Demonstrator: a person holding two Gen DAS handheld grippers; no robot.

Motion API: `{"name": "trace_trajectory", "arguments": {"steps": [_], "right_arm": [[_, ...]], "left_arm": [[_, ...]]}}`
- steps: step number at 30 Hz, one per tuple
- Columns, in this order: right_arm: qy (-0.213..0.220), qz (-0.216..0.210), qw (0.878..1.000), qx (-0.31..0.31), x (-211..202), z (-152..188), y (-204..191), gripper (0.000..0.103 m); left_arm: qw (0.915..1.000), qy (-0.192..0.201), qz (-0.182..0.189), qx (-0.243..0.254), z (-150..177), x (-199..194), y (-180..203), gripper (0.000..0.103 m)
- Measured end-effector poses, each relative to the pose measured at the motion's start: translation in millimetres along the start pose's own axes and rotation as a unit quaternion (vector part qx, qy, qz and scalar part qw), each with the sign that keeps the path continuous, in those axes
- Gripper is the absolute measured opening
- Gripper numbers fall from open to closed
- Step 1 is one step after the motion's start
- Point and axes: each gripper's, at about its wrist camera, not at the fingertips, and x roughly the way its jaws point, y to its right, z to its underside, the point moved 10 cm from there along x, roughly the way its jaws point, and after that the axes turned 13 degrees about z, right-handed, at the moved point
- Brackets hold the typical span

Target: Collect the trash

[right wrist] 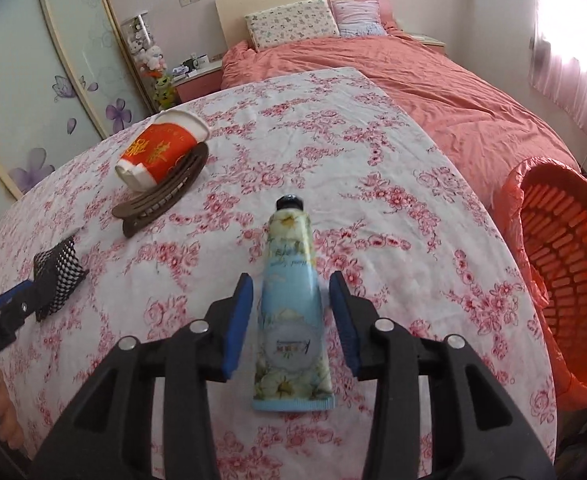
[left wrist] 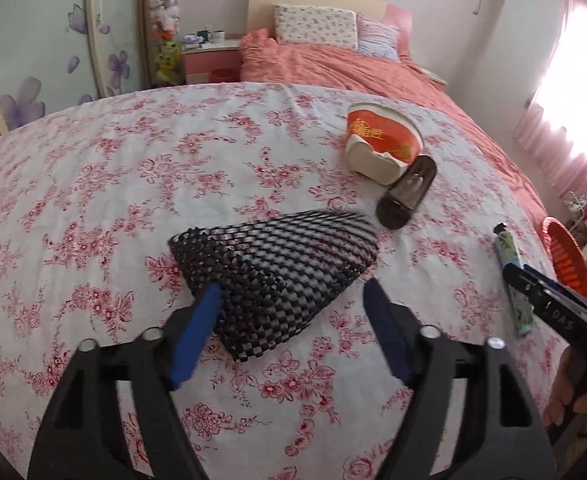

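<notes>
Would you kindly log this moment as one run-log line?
left gripper: open over black mesh | right gripper: open, straddling tube | crushed cup: on table | bin: beside table

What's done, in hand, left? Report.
Done: nothing shows in the bin. In hand: right gripper straddles the tube, pads apart from it; left gripper, open, is at the black mesh. Left: cup, clip.
</notes>
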Motion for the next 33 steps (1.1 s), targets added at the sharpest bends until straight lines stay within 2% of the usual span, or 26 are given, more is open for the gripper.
{"name": "trace_trajectory", "arguments": {"steps": [4, 12, 19, 33], "right_arm": [[0.002, 0.011, 1.0, 0.004, 4.8, -9.0, -3.6, 0.04], [0.011, 0.035, 0.999, -0.012, 11.6, -16.6, -4.0, 0.038], [0.009, 0.054, 0.998, -0.027, 12.8, -14.9, -6.4, 0.039], [0.009, 0.053, 0.998, -0.029, 13.4, -14.0, -7.2, 0.042]], "left_arm": [[0.9996, 0.0, -0.026, 0.008, -0.3, 3.3, -3.1, 0.086], [0.9981, -0.004, -0.059, -0.014, -1.7, 15.5, -22.1, 0.086], [0.9965, -0.001, -0.083, -0.003, -3.6, 22.4, -24.0, 0.086], [0.9962, -0.002, -0.087, -0.011, -2.9, 23.5, -25.8, 0.086]]}}
